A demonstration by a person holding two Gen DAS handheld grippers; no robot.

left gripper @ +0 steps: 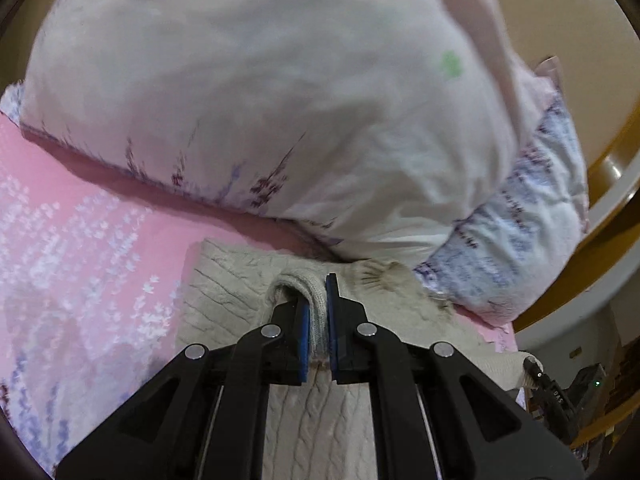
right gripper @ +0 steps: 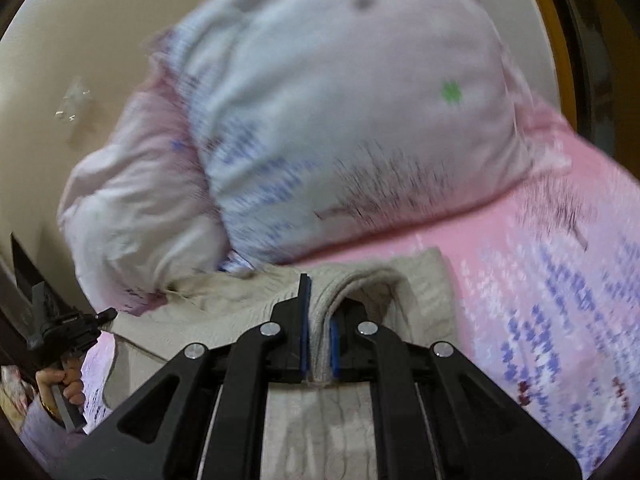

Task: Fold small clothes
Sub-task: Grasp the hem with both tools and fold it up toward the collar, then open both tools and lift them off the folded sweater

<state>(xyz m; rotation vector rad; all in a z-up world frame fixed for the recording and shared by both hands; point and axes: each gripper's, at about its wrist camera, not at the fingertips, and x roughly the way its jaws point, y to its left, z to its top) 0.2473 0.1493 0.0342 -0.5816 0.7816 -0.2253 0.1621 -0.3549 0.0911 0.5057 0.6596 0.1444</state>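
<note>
Left wrist view: our left gripper point(left gripper: 318, 308) has its jaws clamped on an edge of the beige sweater point(left gripper: 224, 292), which lies on the pink bed sheet point(left gripper: 80, 208) near the pillow point(left gripper: 260, 100) | Right wrist view: our right gripper point(right gripper: 318, 312) is clamped on another edge of it | Progress: we judge one fold is under way, not yet laid flat.

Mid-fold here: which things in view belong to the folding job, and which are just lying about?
Job: beige cable-knit sweater; left gripper and right gripper, both clamped on its folded edge.
Lying about: white floral pillow; pink floral bedsheet.
</note>
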